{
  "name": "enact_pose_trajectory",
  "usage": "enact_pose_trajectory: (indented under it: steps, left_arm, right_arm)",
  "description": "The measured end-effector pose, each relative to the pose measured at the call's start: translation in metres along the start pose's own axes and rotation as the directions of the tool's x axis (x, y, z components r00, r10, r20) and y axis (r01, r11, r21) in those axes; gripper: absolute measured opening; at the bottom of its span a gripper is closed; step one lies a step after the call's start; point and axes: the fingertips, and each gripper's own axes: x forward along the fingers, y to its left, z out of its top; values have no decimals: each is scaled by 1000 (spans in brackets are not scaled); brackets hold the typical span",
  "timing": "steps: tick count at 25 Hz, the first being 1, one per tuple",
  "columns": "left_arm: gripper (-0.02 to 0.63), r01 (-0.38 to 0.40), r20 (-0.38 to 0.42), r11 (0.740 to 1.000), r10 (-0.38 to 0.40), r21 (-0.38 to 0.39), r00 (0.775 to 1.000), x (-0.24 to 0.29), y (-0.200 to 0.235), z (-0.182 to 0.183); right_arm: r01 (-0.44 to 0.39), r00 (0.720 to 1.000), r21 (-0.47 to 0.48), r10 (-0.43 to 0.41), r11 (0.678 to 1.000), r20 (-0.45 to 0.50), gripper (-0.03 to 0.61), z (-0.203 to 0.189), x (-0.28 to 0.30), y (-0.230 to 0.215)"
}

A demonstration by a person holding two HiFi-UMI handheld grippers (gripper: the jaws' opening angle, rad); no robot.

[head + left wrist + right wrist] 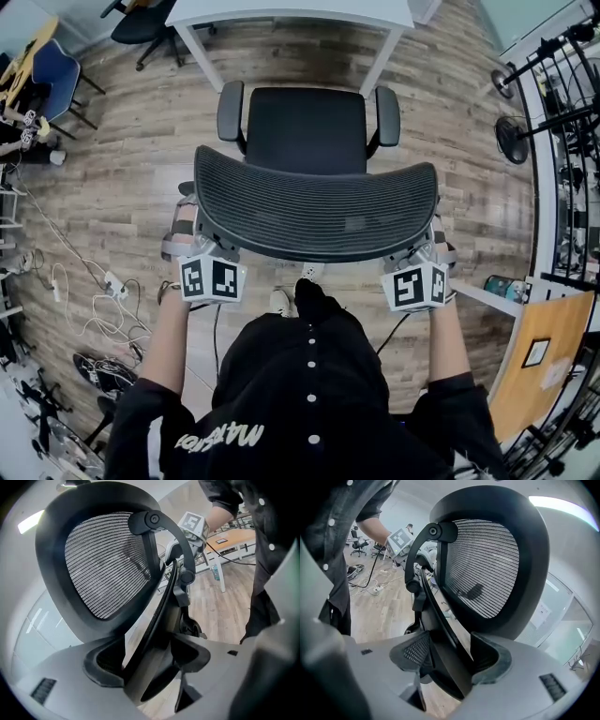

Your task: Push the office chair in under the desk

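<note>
A black office chair stands before the white desk (291,13), its seat (305,131) just short of the desk's front edge. Its mesh backrest (314,211) faces me. My left gripper (190,225) is shut on the backrest's left edge and my right gripper (433,246) on its right edge. In the left gripper view the backrest frame (161,616) runs between the pads of that gripper (150,660) and fills the gap. The right gripper view shows the same: the frame (440,634) sits pinched in the right gripper (450,660).
A blue chair (52,75) and another black office chair (141,23) stand at the far left. Cables and a power strip (108,284) lie on the wooden floor at left. A fan (513,141), a metal rack (574,159) and a wooden tabletop (539,361) are at right.
</note>
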Motion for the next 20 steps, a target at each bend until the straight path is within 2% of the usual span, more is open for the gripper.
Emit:
enact_pose_trajectory:
  steps: [20]
  left_arm:
    - [319,-19,-4,1000,19,-3,1000,41,34,-5]
  right_arm:
    - [2,1000,-20,-2,1000,25,287,-2,40,-37]
